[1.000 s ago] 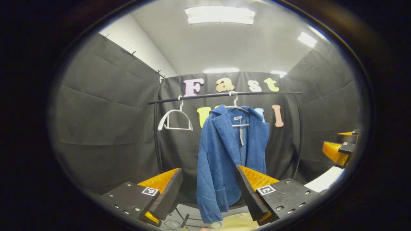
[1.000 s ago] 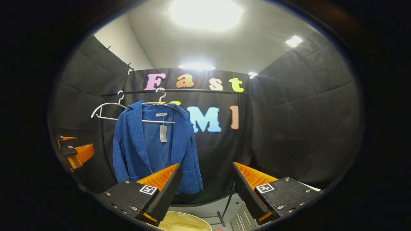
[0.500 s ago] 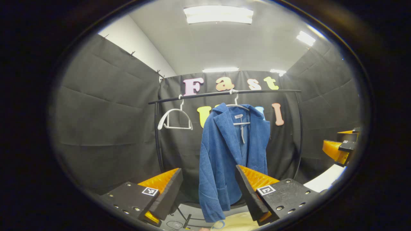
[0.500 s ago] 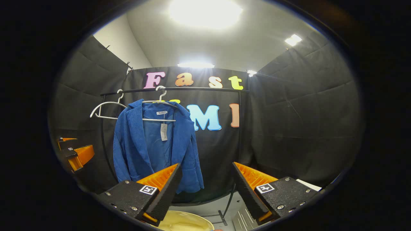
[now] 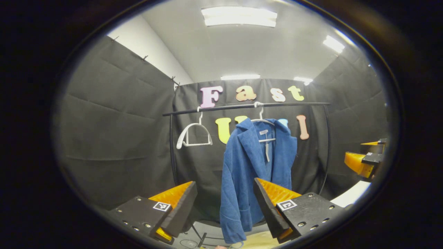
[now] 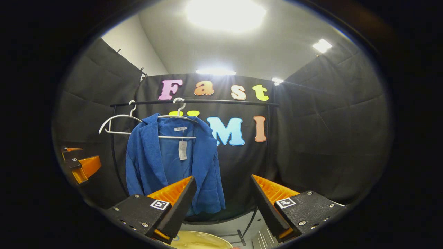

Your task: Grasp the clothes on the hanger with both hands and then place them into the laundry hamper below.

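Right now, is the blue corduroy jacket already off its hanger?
No, the blue corduroy jacket hangs on the white hanger on the black rail.

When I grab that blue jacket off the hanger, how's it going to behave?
Probably floppy: the blue jacket hangs in soft folds, its sleeves drooping. The ribbed cloth likely grips well rather than slipping. Pulled downward, it may snag, since the white hanger sits hooked over the rail inside its shoulders.

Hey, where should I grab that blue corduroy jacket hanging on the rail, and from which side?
Probably at the two shoulders of the blue corduroy jacket, one gripper each, coming straight on from the front. It hangs open, facing you, on a white wire hanger, so both shoulder edges are exposed. The left gripper and right gripper are open.
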The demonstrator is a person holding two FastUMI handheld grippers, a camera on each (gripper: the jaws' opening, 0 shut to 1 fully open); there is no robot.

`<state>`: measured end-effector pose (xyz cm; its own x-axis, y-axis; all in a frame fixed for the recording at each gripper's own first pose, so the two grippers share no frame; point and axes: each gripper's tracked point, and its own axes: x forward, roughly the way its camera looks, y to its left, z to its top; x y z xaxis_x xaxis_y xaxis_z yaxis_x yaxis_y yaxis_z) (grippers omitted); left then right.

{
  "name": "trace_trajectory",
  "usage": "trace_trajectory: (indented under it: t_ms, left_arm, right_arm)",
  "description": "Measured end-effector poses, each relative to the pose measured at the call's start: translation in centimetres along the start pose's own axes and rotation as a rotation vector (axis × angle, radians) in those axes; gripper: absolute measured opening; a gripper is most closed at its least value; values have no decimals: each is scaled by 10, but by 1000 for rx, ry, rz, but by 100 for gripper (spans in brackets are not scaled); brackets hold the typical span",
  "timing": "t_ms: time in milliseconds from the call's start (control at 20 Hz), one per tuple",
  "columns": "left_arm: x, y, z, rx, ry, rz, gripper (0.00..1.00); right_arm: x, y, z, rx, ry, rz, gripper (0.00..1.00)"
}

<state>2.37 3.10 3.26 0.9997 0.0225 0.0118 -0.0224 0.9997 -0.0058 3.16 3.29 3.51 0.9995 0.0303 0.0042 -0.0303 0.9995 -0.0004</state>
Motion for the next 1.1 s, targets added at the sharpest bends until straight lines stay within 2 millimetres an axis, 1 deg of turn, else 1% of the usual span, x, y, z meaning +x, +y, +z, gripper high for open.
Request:
trace_trajectory:
  t_ms: [150, 250, 300, 350, 400, 550, 650, 700, 750, 800, 900, 1100]
  left_arm:
    - [18, -1, 15, -8, -11, -4, 95]
    - [25, -3, 26, -7, -27, -5, 95]
    - [30, -4, 32, -6, -34, -3, 100]
    - [37, -7, 36, -5, -39, -1, 100]
    - [42, -10, 40, -4, -43, 1, 100]
    - [57, -23, 46, -5, -36, -5, 100]
    - [71, -35, 52, -21, -38, -19, 100]
    - [79, -39, 54, -30, -38, -18, 100]
    - [88, -43, 55, -39, -37, -15, 100]
    - [95, -48, 56, -49, -37, -12, 100]
    - [112, -58, 56, -58, -32, -11, 100]
    - [133, -77, 53, -63, -17, -8, 100]
  right_arm:
    - [18, 2, 16, 8, -14, 10, 95]
    - [32, 5, 26, 8, -26, 27, 95]
    - [40, 6, 31, 7, -34, 35, 95]
    - [48, 8, 35, 5, -44, 45, 95]
    - [56, 9, 39, 5, -53, 55, 93]
    - [81, 16, 45, 19, -61, 87, 95]
    - [98, 18, 47, 31, -61, 103, 95]
    - [106, 19, 49, 33, -66, 112, 93]
    - [114, 19, 48, 32, -65, 119, 93]
    - [123, 20, 46, 31, -61, 128, 95]
    - [141, 21, 45, 29, -54, 145, 95]
    - [172, 22, 40, 55, -36, 181, 95]
